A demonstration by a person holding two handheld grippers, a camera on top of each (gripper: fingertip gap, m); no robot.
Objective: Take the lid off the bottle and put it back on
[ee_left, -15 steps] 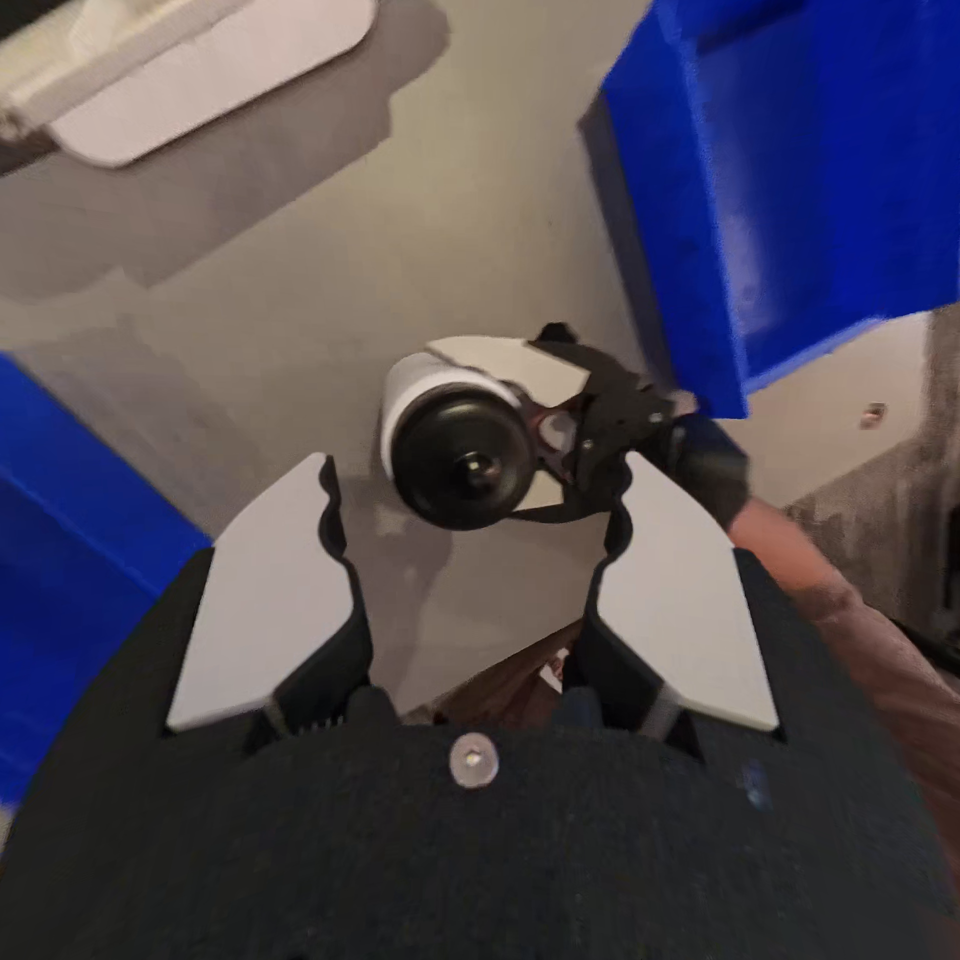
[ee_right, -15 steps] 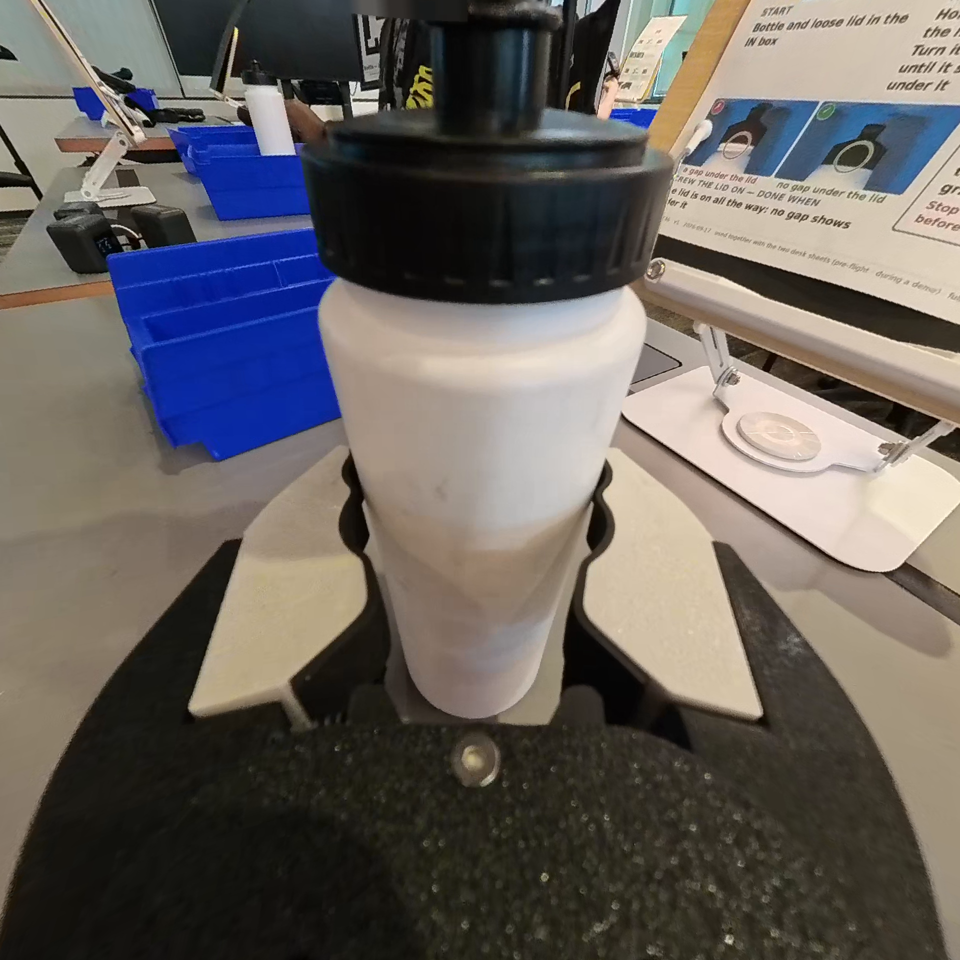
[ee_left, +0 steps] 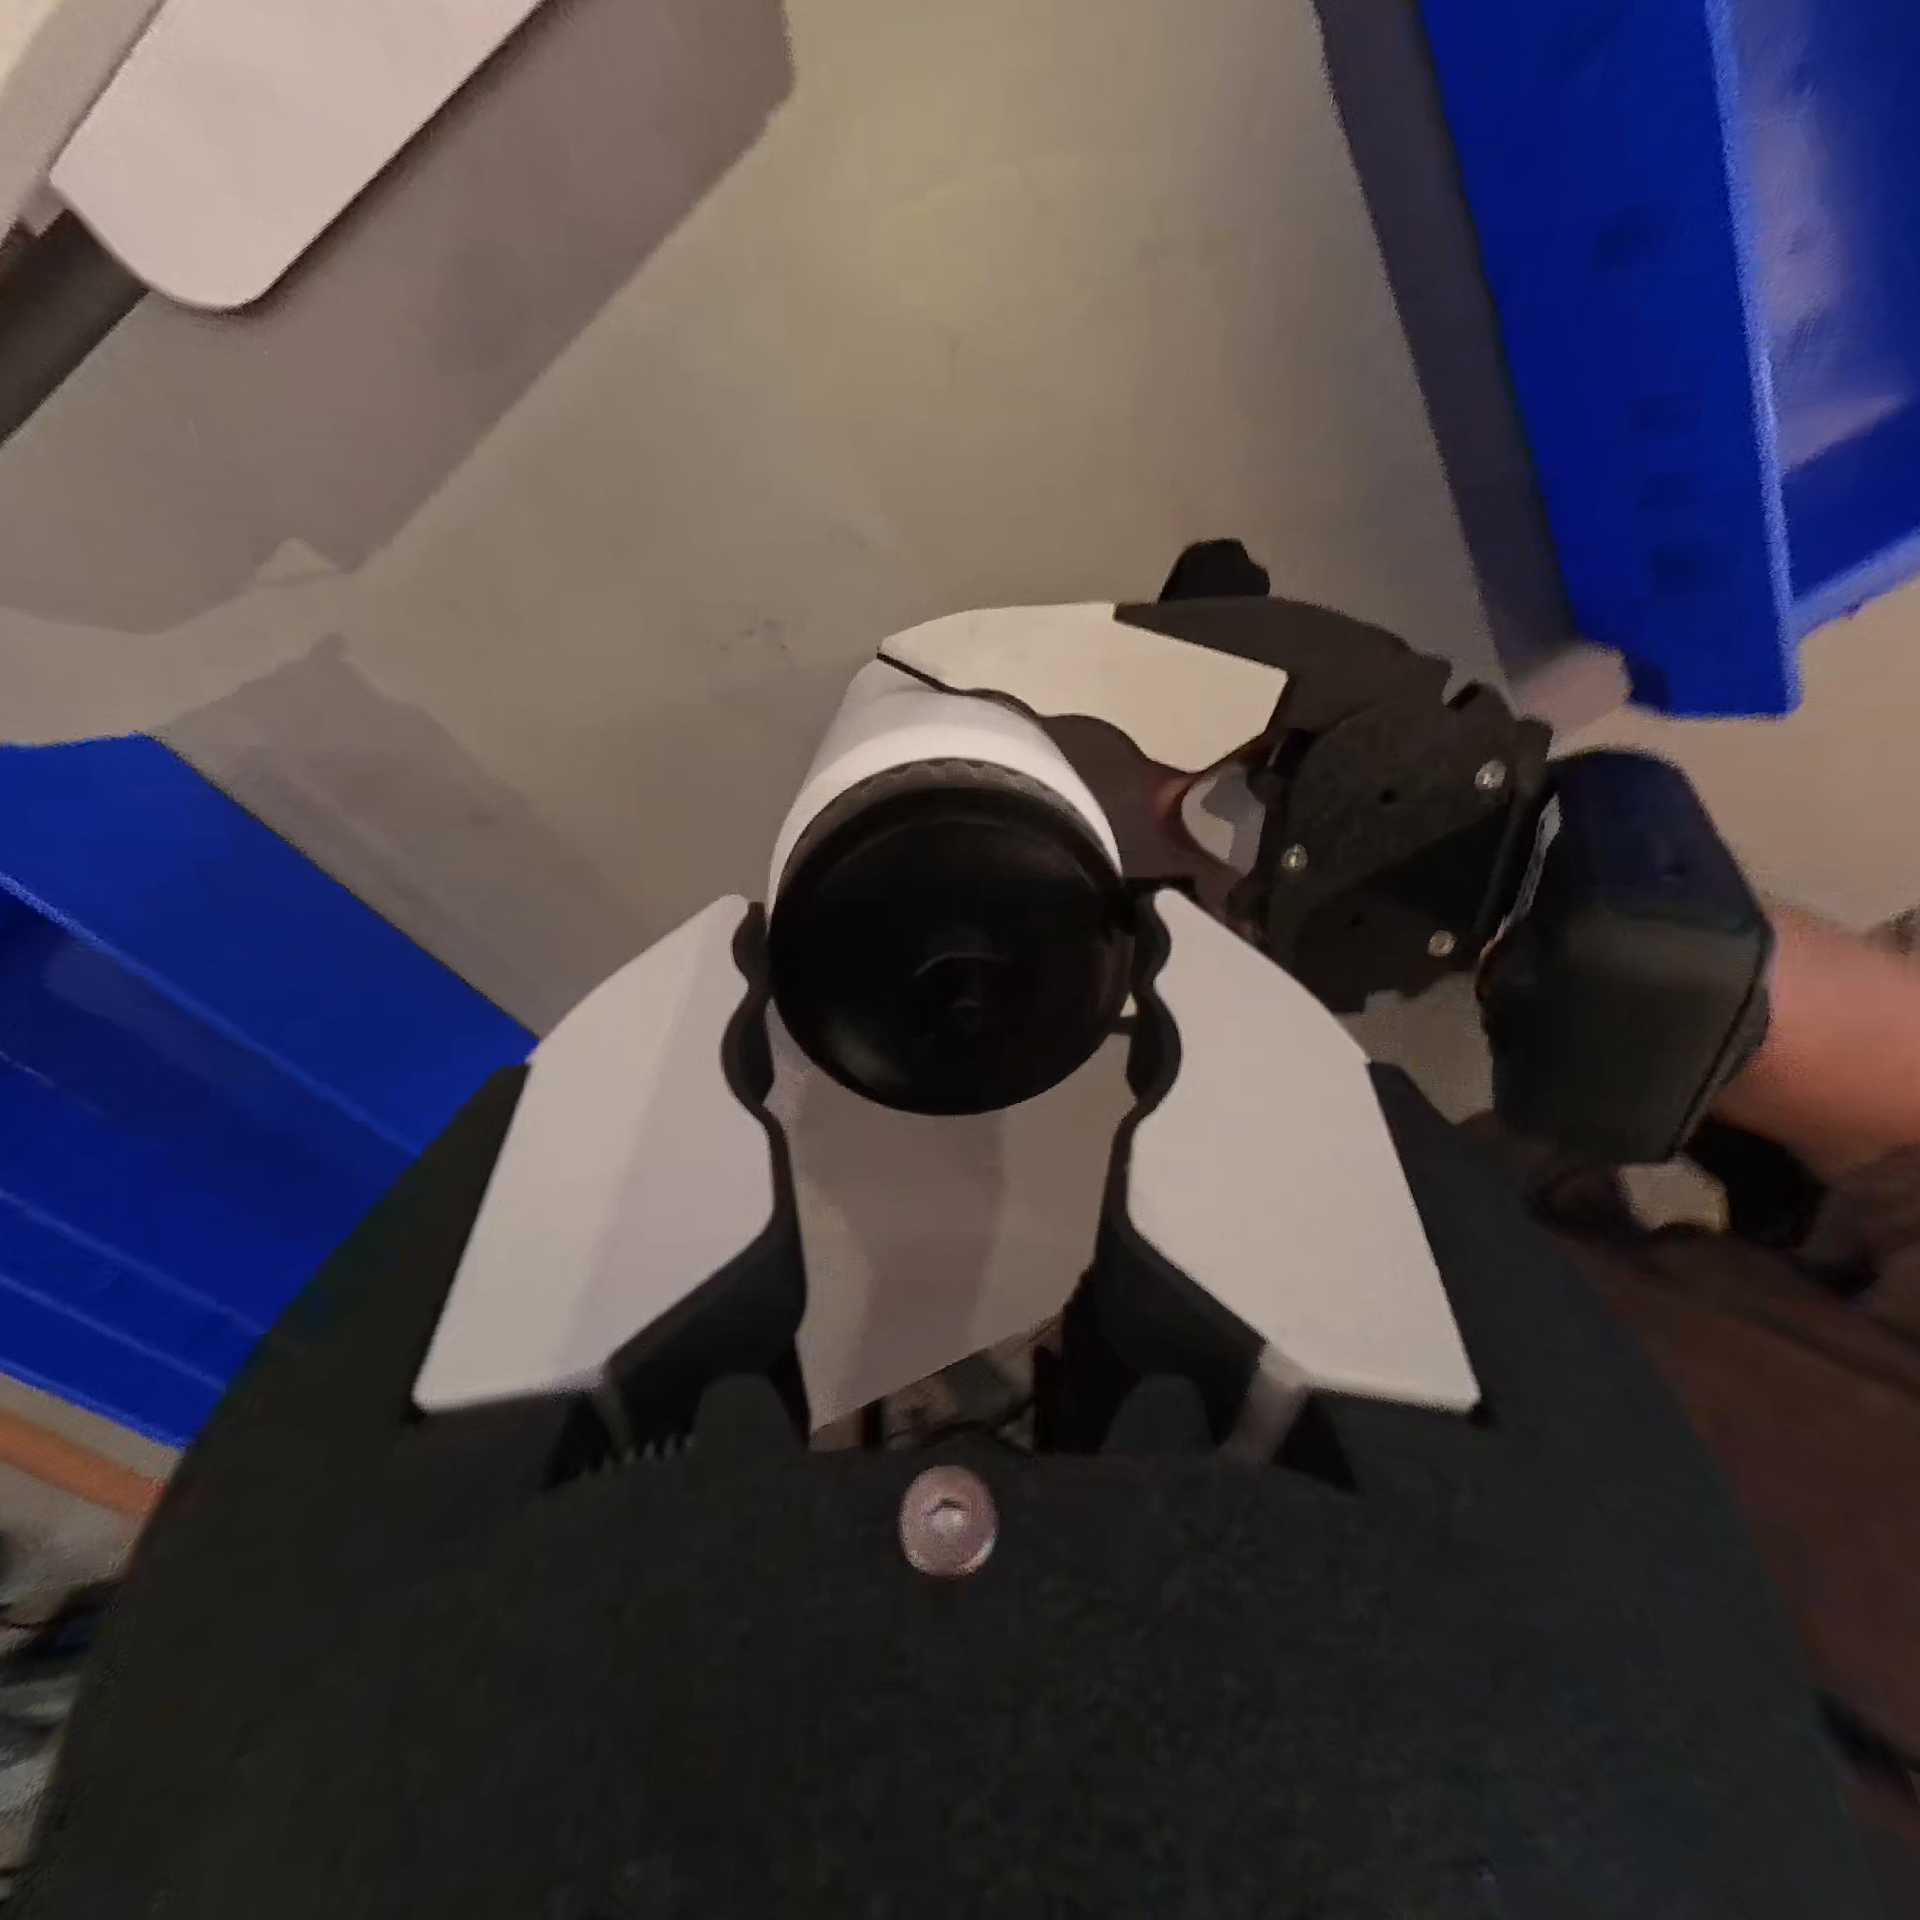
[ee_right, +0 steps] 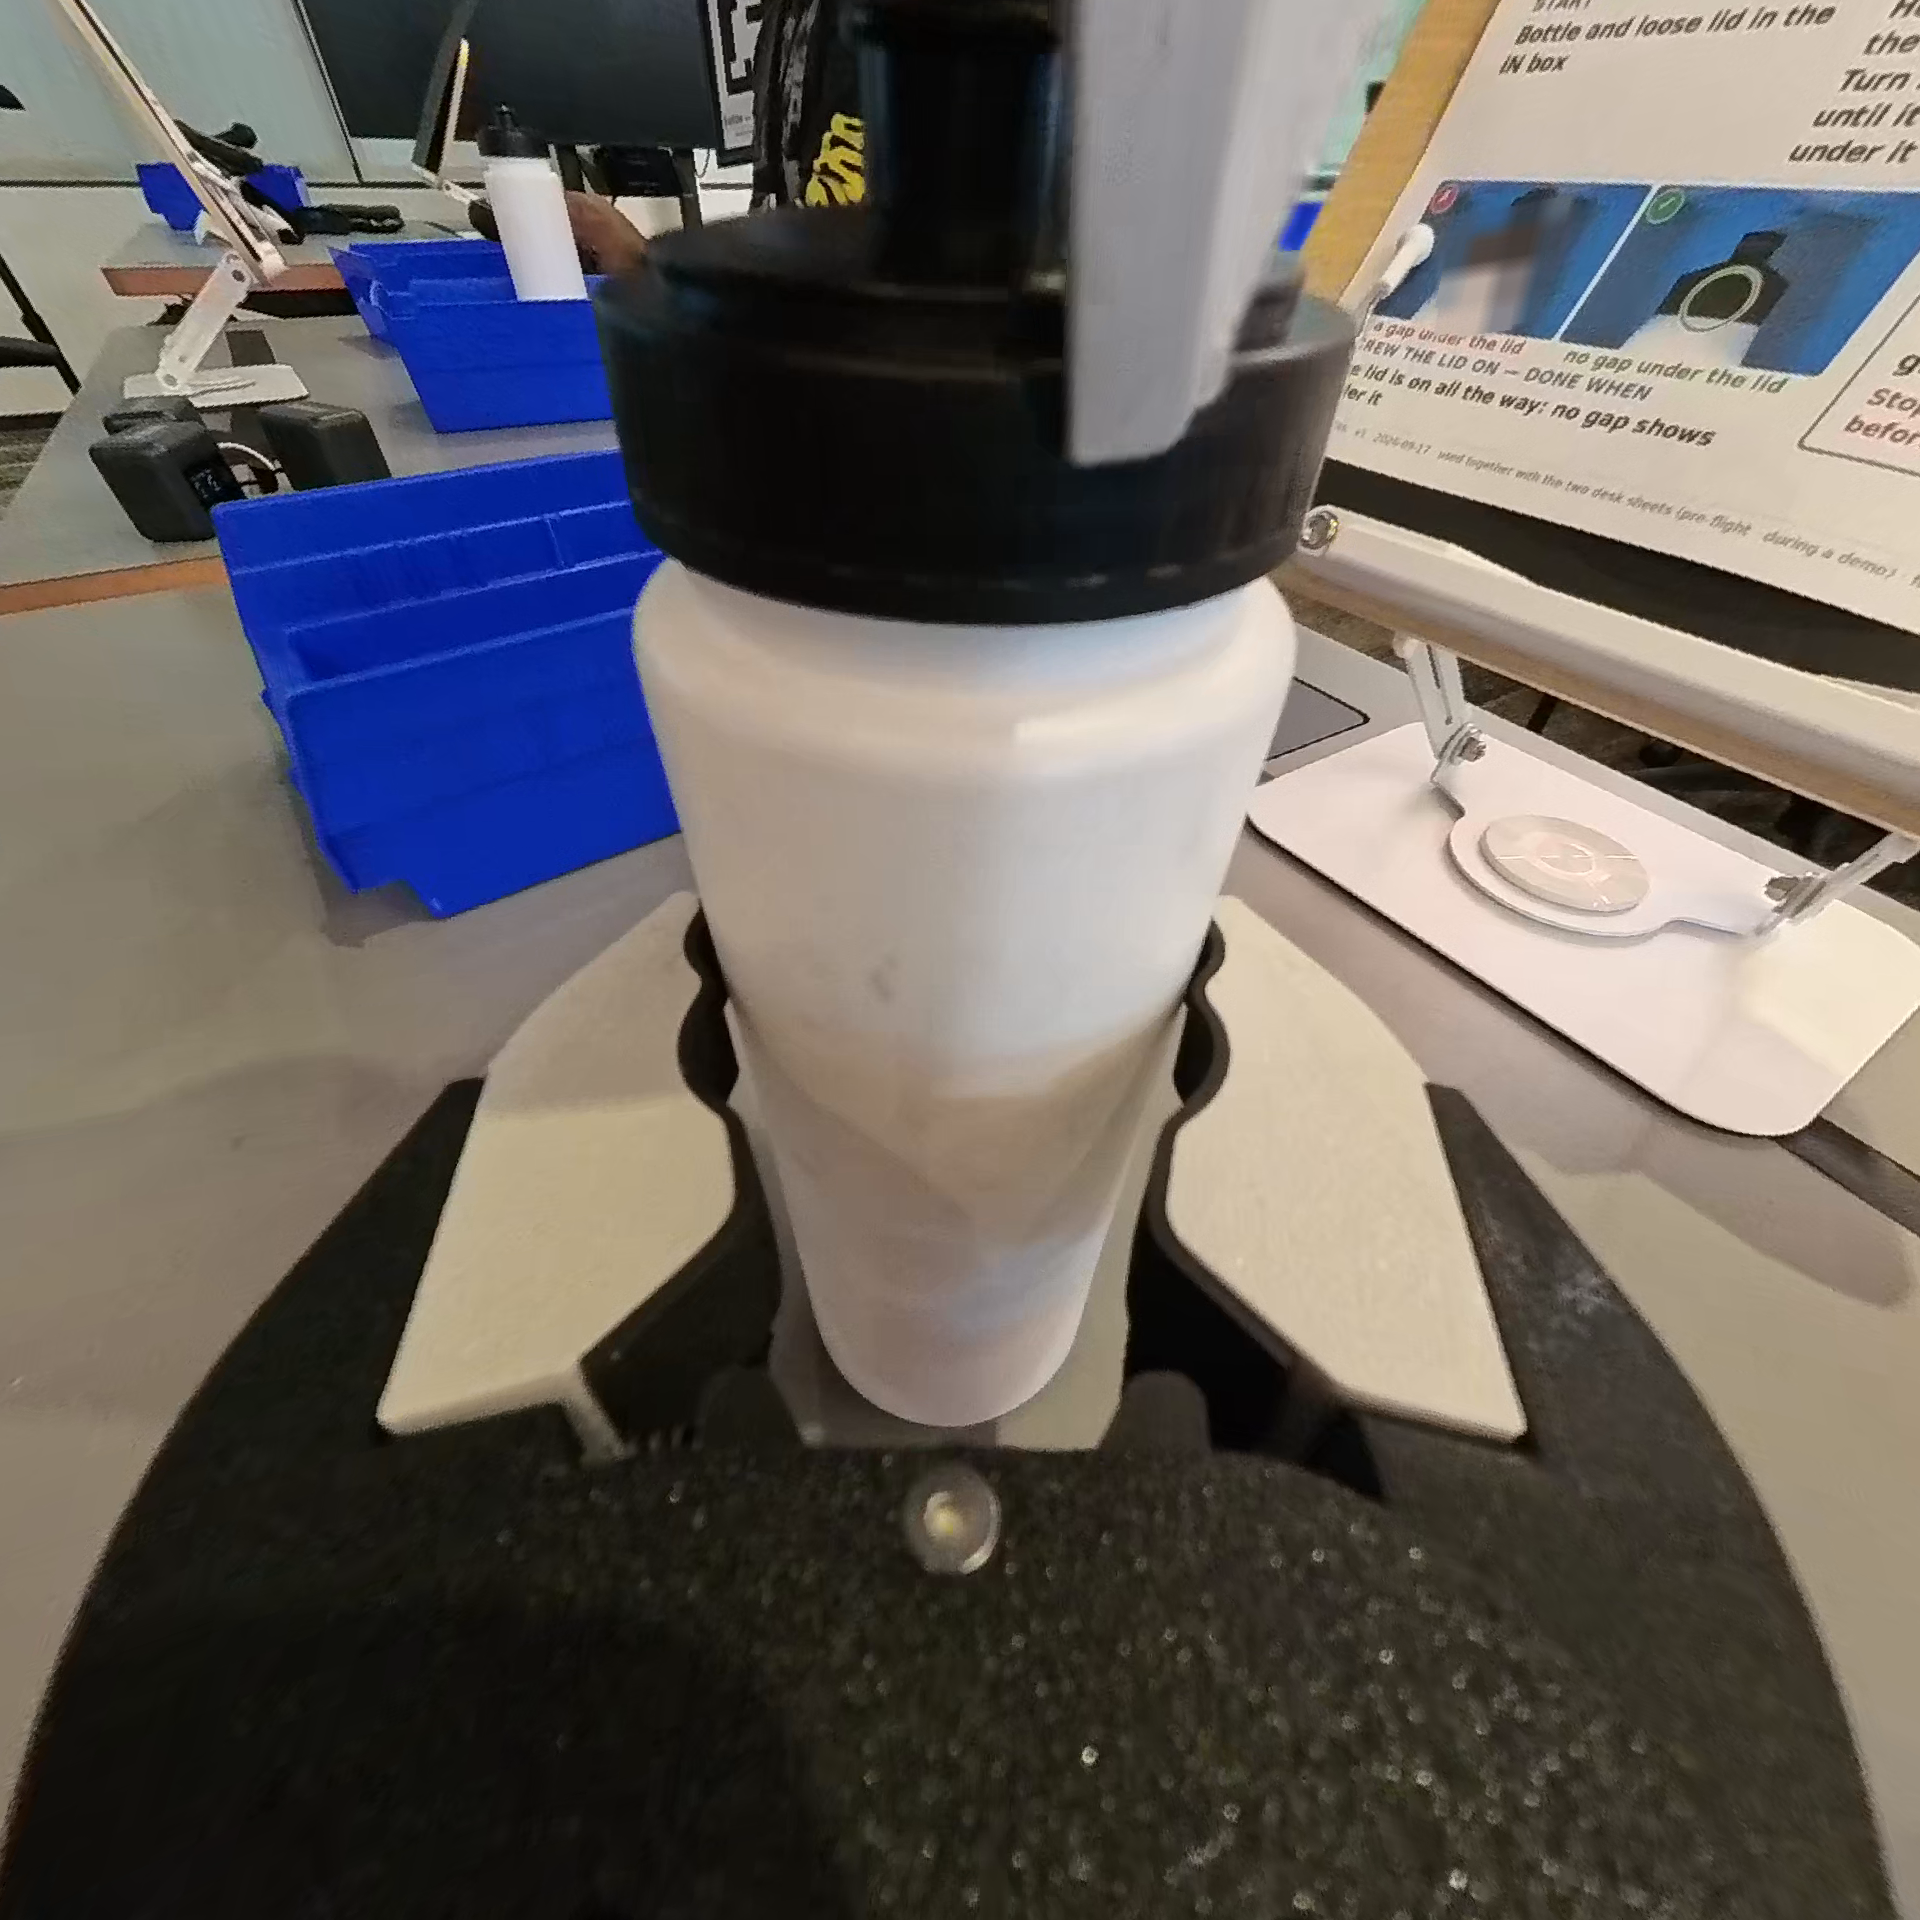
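- The left gripper comes down from above the bottle, its two pads pressed on either side of the black lid.
- The right gripper clamps the white bottle around its lower body, holding it upright.
- A blue bin sits on the grey table left of the bottle; a white stand base lies to its right.

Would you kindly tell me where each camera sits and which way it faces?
Left wrist view: on the left gripper, looking down on the black screw lid; its jaws flank the lid.
Right wrist view: on the right gripper, facing level across the grey table; its jaws clamp the white plastic bottle.
Shared: bottle, lid, each other's gripper.
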